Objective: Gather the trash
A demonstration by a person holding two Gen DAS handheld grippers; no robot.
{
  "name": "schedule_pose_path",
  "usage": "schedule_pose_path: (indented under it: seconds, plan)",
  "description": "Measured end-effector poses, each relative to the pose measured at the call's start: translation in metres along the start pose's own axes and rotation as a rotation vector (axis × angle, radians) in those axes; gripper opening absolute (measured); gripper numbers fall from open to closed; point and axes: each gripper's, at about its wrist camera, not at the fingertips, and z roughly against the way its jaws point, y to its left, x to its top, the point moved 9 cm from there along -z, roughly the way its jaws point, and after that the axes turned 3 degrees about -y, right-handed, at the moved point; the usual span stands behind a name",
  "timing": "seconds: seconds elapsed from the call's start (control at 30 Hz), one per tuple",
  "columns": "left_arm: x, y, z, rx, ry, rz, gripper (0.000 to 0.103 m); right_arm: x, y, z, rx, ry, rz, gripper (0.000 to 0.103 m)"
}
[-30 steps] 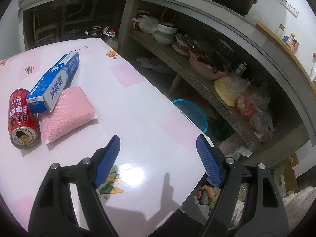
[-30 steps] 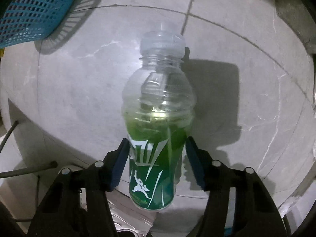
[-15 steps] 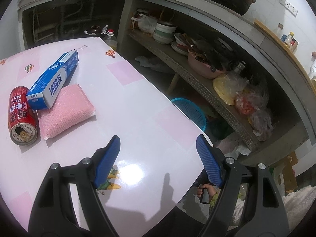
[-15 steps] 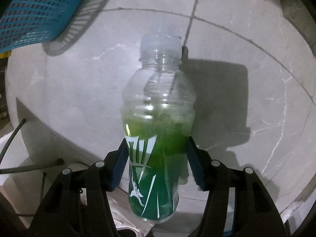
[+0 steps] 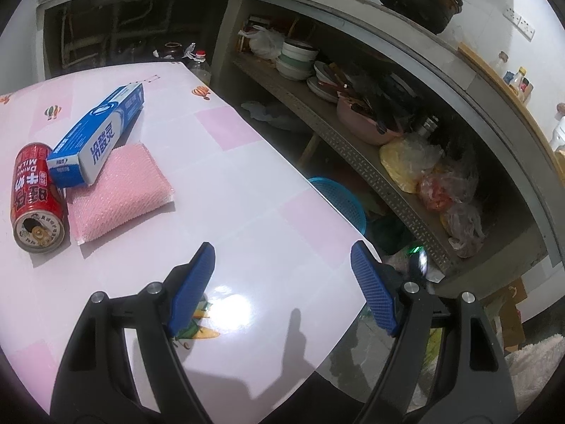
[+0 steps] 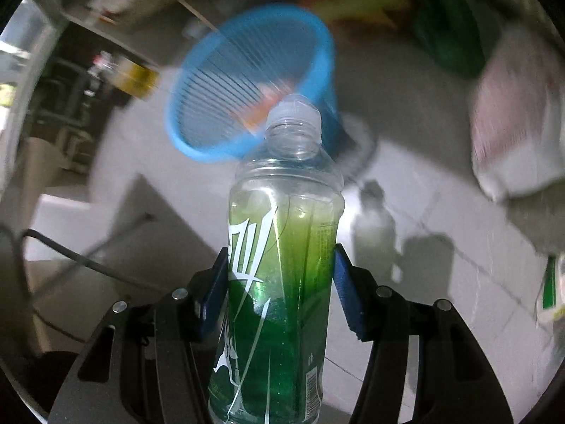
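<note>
1. The green bottle (image 6: 279, 268) sits upright between the blue pads of the right tool (image 6: 280, 289) — clamped on its labelled body, cap end pointing toward the blue basket (image 6: 247, 81) beyond, background blurred.
2. The left tool (image 5: 282, 296) hangs wide apart over the pink table (image 5: 247, 233), gripping nothing.
3. Further off — a red can (image 5: 35, 198), toothpaste box (image 5: 99, 134) and pink sponge (image 5: 120, 190) lying together.

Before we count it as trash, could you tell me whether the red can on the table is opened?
Opened: the red can lies on its side, and a dark hole shows in its top end.
</note>
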Motion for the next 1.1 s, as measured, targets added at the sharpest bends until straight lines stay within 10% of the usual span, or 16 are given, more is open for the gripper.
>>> schedule_pose_path:
  seconds: [0.23, 0.5, 1.1]
  plan:
    - [0.0, 0.008, 0.004, 0.003, -0.009, 0.013, 0.075, 0.08, 0.061, 0.004, 0.075, -0.057, 0.034, 0.056]
    - [0.002, 0.016, 0.009, 0.022, -0.022, 0.03, 0.075, 0.164, 0.073, -0.043, -0.072, -0.075, 0.015, 0.069]
    - [0.0, 0.012, 0.025, -0.003, -0.066, 0.031, 0.075, 0.018, 0.053, 0.054, -0.078, -0.121, 0.186, 0.07]
